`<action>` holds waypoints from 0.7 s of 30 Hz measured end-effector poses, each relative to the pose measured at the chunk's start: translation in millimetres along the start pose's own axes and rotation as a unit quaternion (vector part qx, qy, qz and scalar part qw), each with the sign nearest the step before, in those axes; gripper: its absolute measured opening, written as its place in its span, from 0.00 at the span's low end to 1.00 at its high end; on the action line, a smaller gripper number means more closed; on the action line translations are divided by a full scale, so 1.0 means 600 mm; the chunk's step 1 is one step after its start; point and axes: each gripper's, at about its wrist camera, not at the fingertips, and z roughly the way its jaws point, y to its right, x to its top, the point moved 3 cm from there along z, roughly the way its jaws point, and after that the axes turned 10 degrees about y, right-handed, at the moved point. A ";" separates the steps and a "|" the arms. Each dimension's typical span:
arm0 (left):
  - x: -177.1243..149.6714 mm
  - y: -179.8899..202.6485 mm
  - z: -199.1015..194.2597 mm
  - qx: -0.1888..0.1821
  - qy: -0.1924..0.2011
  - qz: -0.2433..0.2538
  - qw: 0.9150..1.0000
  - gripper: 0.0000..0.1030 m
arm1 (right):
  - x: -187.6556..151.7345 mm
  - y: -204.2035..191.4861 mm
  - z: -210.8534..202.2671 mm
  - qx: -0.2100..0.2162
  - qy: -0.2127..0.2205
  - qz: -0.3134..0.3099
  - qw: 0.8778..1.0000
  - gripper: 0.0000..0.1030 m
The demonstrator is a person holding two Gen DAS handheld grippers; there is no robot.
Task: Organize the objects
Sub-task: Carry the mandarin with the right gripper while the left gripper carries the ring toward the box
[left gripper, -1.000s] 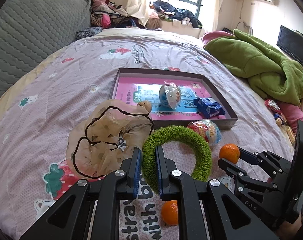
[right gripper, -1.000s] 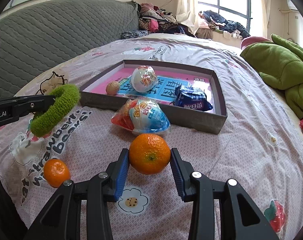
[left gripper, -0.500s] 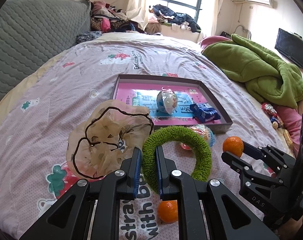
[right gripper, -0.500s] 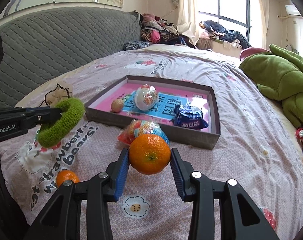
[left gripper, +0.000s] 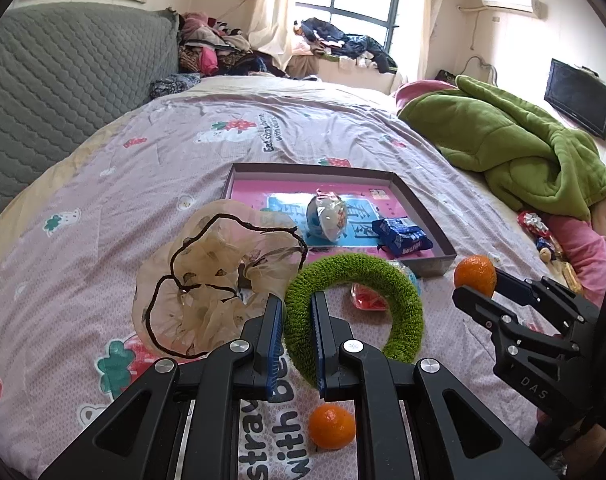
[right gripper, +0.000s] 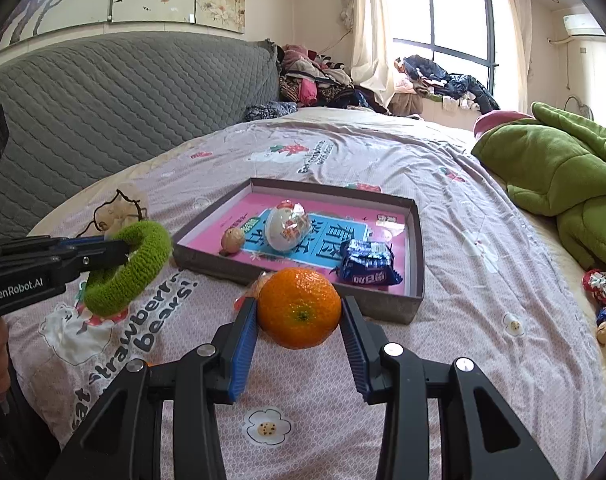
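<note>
The tray (right gripper: pixel 418 256) holds a wrapped egg (right gripper: pixel 287 226), blue packet (right gripper: pixel 367 267) and walnut (right gripper: pixel 233 240).

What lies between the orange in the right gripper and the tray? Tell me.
A wrapped egg-shaped toy on the bedspread, just before the tray. The held orange hides most of it in the right wrist view; the left wrist view shows more.

Your held orange (right gripper: pixel 299 307) hides most of the red-and-blue snack bag (right gripper: pixel 251 288) behind it in the right wrist view. In the left wrist view, the green scrunchie (left gripper: pixel 399 292) covers part of that same bag, and the sheer scrunchie (left gripper: pixel 223 276) hides the tray's (left gripper: pixel 415 200) near left corner. The print on the blue packet (left gripper: pixel 403 238) is too small for you to read.
</note>
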 end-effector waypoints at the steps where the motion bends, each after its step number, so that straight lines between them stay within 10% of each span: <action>1: 0.001 0.002 0.000 -0.001 0.001 0.001 1.000 0.13 | 0.002 0.000 -0.001 0.000 0.001 0.000 1.000 0.40; 21: 0.039 0.007 0.008 -0.009 0.018 0.009 1.000 0.13 | 0.078 0.017 -0.006 -0.012 0.041 -0.017 0.999 0.40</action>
